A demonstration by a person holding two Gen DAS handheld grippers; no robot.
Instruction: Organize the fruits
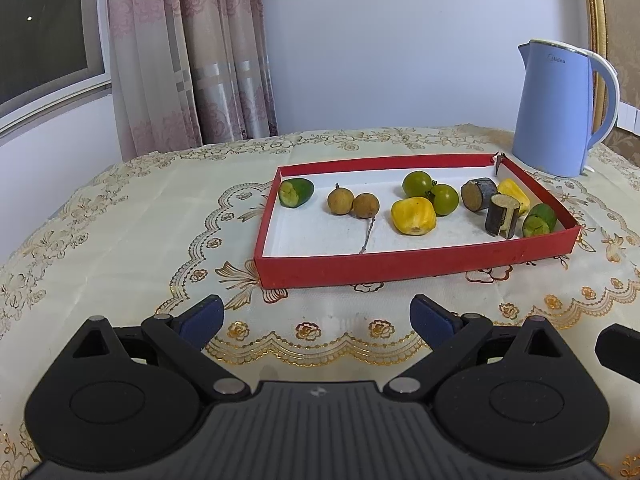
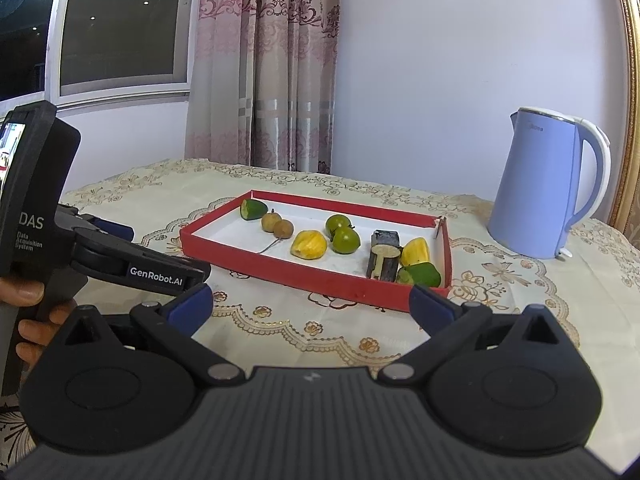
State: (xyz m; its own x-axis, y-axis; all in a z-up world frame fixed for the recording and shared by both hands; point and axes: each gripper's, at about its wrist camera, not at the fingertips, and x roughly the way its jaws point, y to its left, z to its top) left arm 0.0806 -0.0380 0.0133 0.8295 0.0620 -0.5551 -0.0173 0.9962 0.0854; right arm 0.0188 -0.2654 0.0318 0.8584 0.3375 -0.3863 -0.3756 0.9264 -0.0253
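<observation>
Both grippers, left (image 1: 316, 318) and right (image 2: 310, 308), hover with jaws apart and empty over the cloth (image 1: 120, 240), short of the red tray (image 1: 400, 266). The fruits lie inside it: longans (image 1: 352, 202), yellow piece (image 1: 413, 215), green ones (image 1: 432, 192). Best approach low over the near wall, squeezing soft pieces gently.

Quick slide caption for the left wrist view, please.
Open left gripper hovers over the tablecloth before a red tray of mixed fruit pieces, blue kettle behind.
</observation>
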